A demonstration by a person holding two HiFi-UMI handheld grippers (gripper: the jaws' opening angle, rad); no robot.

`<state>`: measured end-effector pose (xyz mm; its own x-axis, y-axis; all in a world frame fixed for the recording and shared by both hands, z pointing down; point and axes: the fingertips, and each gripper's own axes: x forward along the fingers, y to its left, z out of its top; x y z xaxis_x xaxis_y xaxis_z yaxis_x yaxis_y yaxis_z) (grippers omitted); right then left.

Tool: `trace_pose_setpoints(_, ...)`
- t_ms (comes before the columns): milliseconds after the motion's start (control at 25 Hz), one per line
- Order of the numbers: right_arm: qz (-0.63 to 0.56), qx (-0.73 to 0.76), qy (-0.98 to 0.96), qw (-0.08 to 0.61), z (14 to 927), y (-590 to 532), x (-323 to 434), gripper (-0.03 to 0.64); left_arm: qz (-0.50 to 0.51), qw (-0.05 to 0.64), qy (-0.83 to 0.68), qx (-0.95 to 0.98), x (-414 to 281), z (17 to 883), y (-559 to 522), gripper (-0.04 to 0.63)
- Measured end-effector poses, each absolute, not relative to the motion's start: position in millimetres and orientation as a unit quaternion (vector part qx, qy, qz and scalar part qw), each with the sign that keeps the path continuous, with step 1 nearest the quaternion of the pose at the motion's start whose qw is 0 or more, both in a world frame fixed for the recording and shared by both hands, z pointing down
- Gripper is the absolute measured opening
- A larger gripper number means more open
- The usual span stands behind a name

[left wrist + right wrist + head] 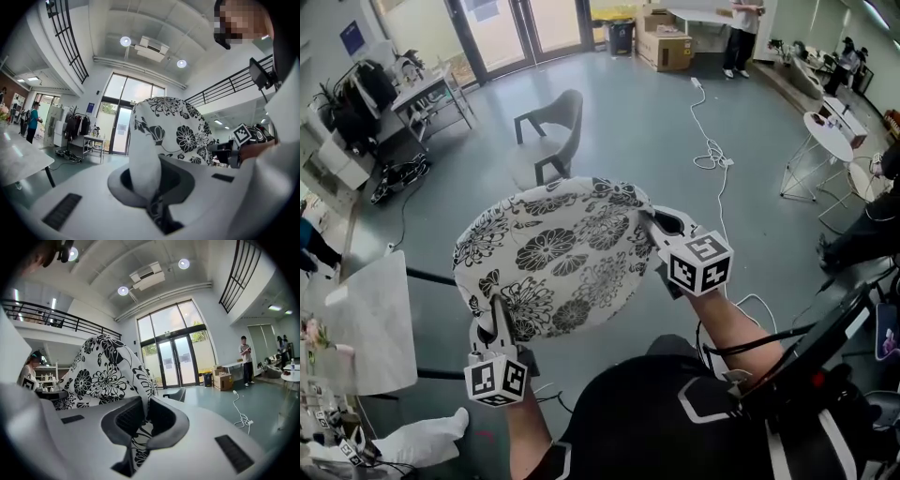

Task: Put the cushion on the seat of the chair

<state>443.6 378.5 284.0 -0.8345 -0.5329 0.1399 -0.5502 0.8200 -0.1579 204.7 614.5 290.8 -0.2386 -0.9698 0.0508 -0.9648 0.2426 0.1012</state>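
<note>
A round white cushion (558,258) with black flower print hangs in the air between both grippers. My left gripper (499,323) is shut on its near edge, and the fabric (150,154) runs up from between the jaws in the left gripper view. My right gripper (654,225) is shut on the cushion's right edge; the printed cloth (105,376) rises from its jaws in the right gripper view. A grey chair (553,131) with a bare seat stands on the floor beyond the cushion, also seen small as the chair (176,394) behind the jaws.
A white table (361,323) stands at my left. A white cable (712,141) snakes over the floor at right, near a round white table (830,136). Cardboard boxes (666,42) and a standing person (741,33) are by the far glass doors. A cluttered desk (427,94) is far left.
</note>
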Motion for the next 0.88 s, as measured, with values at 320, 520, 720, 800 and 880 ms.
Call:
trace_pose_setpoints(320, 0.102, 0.296, -0.948, 0.055, 281, 382, 450, 0.028, -0.023, 0.062, -0.786, 0.614, 206, 289, 614, 0.021)
trace_pose_setpoints(520, 0.104, 0.288, -0.951, 0.051, 286, 379, 444, 0.028, -0.022, 0.062, -0.793, 0.605, 204, 295, 615, 0.021)
trace_pose_setpoints(720, 0.087, 0.262, -0.96, 0.045, 288, 377, 439, 0.028, -0.025, 0.065, -0.808, 0.585, 204, 299, 614, 0.018)
trace_pose_setpoints(800, 0.091, 0.263, -0.959, 0.048, 289, 375, 439, 0.028, -0.023, 0.062, -0.809, 0.584, 206, 298, 614, 0.018)
trace_pose_setpoints(880, 0.093, 0.263, -0.959, 0.047, 288, 375, 439, 0.028, -0.023, 0.06, -0.811, 0.582, 206, 295, 614, 0.018)
